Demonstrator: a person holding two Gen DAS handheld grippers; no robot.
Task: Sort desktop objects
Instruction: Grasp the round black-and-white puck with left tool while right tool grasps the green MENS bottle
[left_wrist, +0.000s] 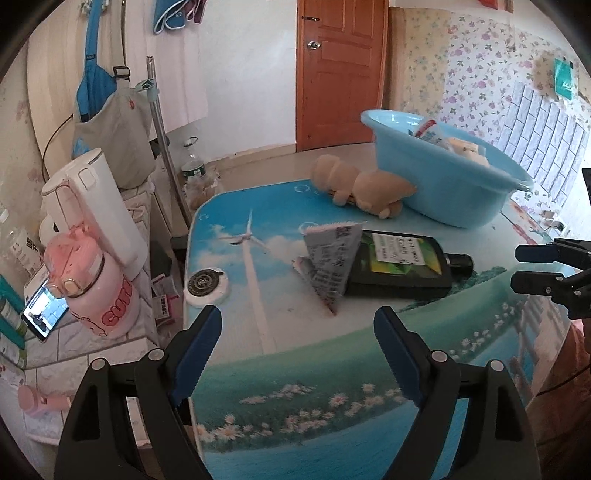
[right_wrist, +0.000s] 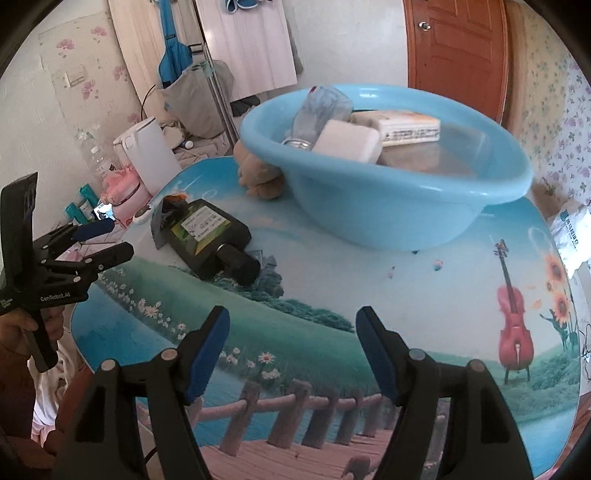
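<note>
A: How are the tongs held?
B: Left tongs (left_wrist: 297, 325) and right tongs (right_wrist: 293, 326) are angled down over the worktop (right_wrist: 314, 295), spread, empty; the black bottle (left_wrist: 399, 264) is laid before the basin (right_wrist: 388, 206)

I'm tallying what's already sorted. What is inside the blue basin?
In the blue basin: a clear plastic bottle lying tilted, a white block and a printed box. Whatever lies beneath them is hidden by them and the basin's wall.
</note>
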